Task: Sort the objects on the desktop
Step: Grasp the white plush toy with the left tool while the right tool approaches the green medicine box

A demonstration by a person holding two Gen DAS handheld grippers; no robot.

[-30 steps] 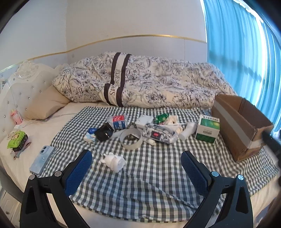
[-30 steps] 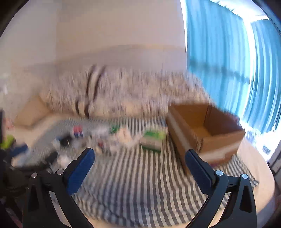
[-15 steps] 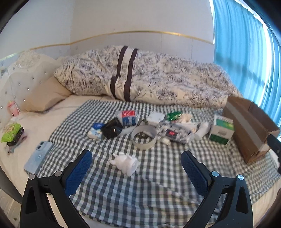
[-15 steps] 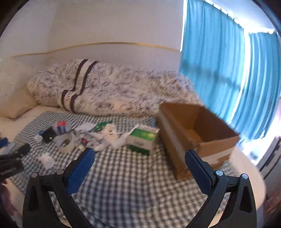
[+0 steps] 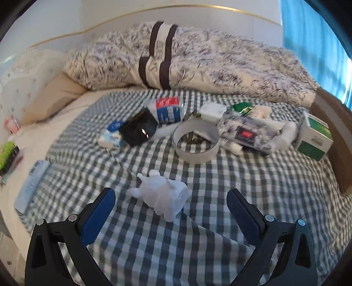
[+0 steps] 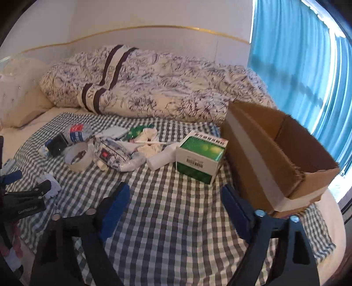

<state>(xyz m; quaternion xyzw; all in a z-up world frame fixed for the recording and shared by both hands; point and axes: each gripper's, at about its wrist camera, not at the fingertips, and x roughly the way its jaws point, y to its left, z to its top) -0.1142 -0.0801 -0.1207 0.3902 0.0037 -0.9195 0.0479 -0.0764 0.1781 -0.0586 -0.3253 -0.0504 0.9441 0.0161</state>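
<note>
a bed (image 6: 26, 136) with a checked cloth (image 6: 176, 209) and a heaped floral duvet (image 6: 165, 88) stands against a white wall (image 6: 154, 15); daylight glows through blue curtains (image 6: 297, 55).

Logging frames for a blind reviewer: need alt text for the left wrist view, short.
The open left gripper hovers low over a checked cloth, a small white figurine lying between its blue fingertips. Beyond sit a tape roll, a black box, a green carton and a rumpled duvet.
</note>
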